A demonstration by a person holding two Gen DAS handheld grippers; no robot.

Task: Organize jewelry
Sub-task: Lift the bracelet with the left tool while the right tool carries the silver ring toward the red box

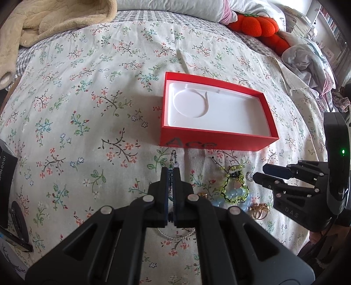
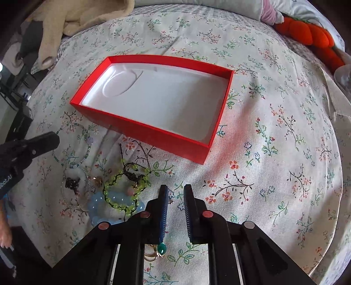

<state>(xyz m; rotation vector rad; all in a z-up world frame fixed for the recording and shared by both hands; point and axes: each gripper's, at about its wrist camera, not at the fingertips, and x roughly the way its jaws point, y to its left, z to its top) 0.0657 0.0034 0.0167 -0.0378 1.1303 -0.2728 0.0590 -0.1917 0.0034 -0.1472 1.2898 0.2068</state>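
A red box (image 1: 217,142) (image 2: 153,133) with a white liner lies open and empty on the flowered bedspread. My left gripper (image 1: 173,170) (image 2: 56,138) is shut on a strand of small blue and clear beads (image 1: 174,157) just in front of the box. To its right lies a heap of jewelry: a yellow-green bead bracelet (image 1: 234,186) (image 2: 122,188), a pale blue bead bracelet (image 1: 232,198) (image 2: 98,206) and a gold ring (image 1: 260,210). My right gripper (image 1: 260,172) (image 2: 176,190) points down beside the heap, narrowly open. A small clear piece (image 1: 250,175) lies at its tips, unpressed.
A thin silver chain (image 1: 175,235) lies under my left gripper. A gold ring with a green stone (image 2: 161,248) sits below my right fingers. A beige blanket (image 1: 54,19), an orange plush (image 1: 256,24) and pillows line the far side. A black box (image 1: 6,175) is at the left edge.
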